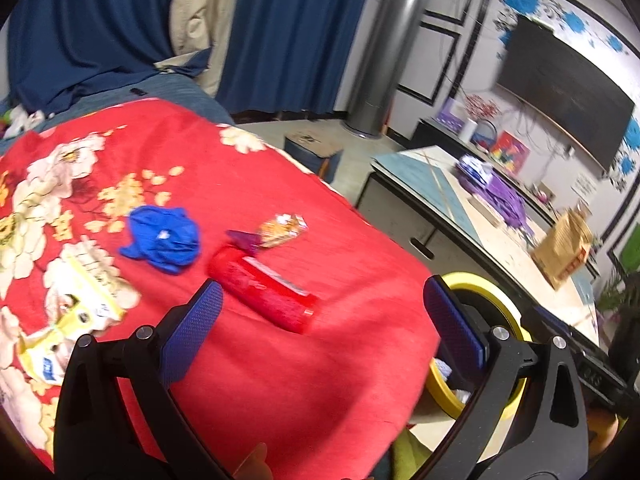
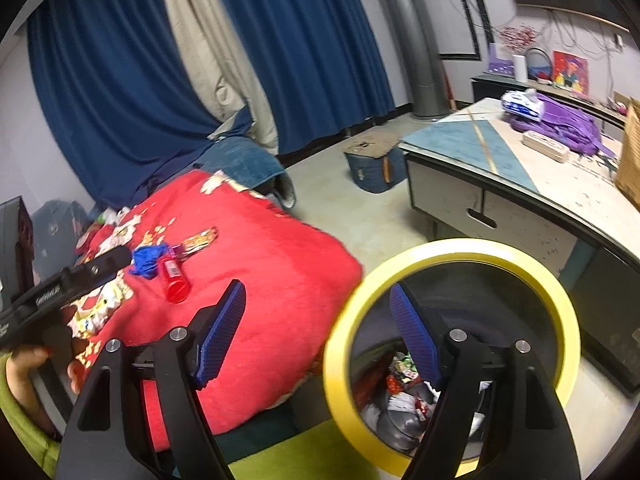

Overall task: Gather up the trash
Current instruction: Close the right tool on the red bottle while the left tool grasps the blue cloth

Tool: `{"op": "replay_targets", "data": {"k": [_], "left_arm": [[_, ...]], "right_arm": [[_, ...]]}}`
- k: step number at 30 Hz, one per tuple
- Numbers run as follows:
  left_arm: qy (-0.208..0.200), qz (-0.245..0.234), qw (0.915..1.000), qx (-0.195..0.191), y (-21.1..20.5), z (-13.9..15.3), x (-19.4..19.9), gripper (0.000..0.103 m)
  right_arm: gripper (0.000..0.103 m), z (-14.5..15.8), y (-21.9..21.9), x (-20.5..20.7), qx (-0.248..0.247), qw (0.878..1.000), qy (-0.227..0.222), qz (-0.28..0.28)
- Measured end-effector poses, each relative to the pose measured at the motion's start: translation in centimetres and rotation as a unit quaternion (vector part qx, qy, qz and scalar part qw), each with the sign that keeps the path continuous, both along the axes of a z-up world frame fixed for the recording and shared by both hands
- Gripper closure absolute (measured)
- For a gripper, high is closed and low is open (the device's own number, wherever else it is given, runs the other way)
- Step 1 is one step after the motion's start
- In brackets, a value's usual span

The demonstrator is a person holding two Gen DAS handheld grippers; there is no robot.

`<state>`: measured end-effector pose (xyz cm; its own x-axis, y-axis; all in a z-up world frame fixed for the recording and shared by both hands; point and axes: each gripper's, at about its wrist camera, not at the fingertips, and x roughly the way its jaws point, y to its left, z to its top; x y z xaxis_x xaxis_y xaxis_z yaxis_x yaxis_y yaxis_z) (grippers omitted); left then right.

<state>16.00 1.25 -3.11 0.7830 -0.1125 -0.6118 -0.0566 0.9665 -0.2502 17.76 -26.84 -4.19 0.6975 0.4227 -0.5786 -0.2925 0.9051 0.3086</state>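
Blue pads of the left claw [image 1: 320, 320] are sitting nearest the lens at the bottom of its frame, spread wide and gripping nothing. Just beyond them, at mid-frame, a red bottle [image 1: 264, 292] is lying on its side on the red blanket [image 1: 320, 380], with a blue rag [image 1: 164, 240] to its left, a snack wrapper [image 1: 282, 229] above it and a yellow packet [image 1: 76, 312] at the left edge.

Over in the right wrist view, the right claw [image 2: 320, 332] is also gaping wide with nothing in it, one pad poking inside the yellow rim of the bin [image 2: 452, 248] at lower right, where scraps are already piling up.

I'd judge the bottle is the piece being gone for. To do it well, the left claw should be closing across the bottle's narrow width, not along its length, pressing down lightly since the blanket is soft, and squeezing near the middle so it isn't tipping on the way to the bin.
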Motion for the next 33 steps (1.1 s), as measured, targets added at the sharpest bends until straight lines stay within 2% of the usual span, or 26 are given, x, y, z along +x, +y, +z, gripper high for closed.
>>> {"op": "replay_targets", "data": {"k": [6,9,17,27,33], "left_arm": [[-0.003,0.045,0.9989,-0.014,4.0,0.3,-0.4,0.011],[0.002,0.061,0.9981,-0.008,5.4,0.3,-0.5,0.011],[0.046,0.091,0.9947,0.015,9.6,-0.9,1.1,0.011],[0.083,0.074,0.9938,0.009,12.5,-2.6,4.2,0.011],[0.107,0.066,0.9921,-0.003,13.3,-4.0,6.2,0.011]], "right_arm": [[0.03,0.5,4.0,0.0,-0.009,0.999,-0.004,0.049],[0.029,0.6,6.4,0.2,-0.014,0.997,-0.006,0.077],[0.029,0.9,13.6,1.3,-0.039,0.986,-0.018,0.16],[0.03,-1.4,20.2,3.9,-0.095,0.972,-0.004,0.215],[0.039,-3.8,22.3,5.4,-0.125,0.967,0.019,0.22]]}}
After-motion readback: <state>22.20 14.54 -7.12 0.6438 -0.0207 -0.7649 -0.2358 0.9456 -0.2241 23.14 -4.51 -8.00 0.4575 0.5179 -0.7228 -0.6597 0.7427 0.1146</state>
